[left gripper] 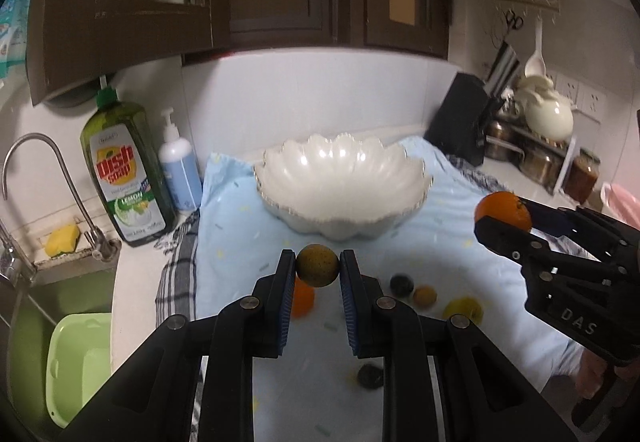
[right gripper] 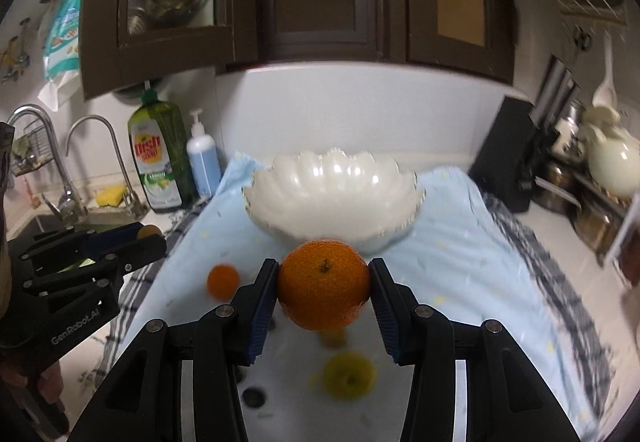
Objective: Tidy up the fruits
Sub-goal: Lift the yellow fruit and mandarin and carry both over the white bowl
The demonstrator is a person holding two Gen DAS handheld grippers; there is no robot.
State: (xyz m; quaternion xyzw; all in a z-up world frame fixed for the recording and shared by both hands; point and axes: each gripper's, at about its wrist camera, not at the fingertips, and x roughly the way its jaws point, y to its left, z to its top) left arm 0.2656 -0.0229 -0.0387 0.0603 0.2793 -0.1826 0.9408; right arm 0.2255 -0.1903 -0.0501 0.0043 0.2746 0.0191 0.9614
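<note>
Nearest the lens, low in the left wrist view, we are pinching a small speckled yellow-brown fruit (left gripper: 317,266) between the nearly closed pads of the left gripper (left gripper: 318,268), while the right gripper (right gripper: 324,284), partly open, is clamping a large orange (right gripper: 323,284) at the centre of its own view. The scalloped white bowl (left gripper: 408,186) is sitting empty just above both in frame, on the pale blue cloth (left gripper: 236,210). We are judging it best to carry each fruit over the rim and lower it inside before loosening the pads, one hand at a time, so they are not colliding.

"dish soap" and "LEMON" on the green bottle (left gripper: 122,170); "DAS" on right gripper (left gripper: 505,219); "GenRobot.AI" on left gripper (right gripper: 149,235).
</note>
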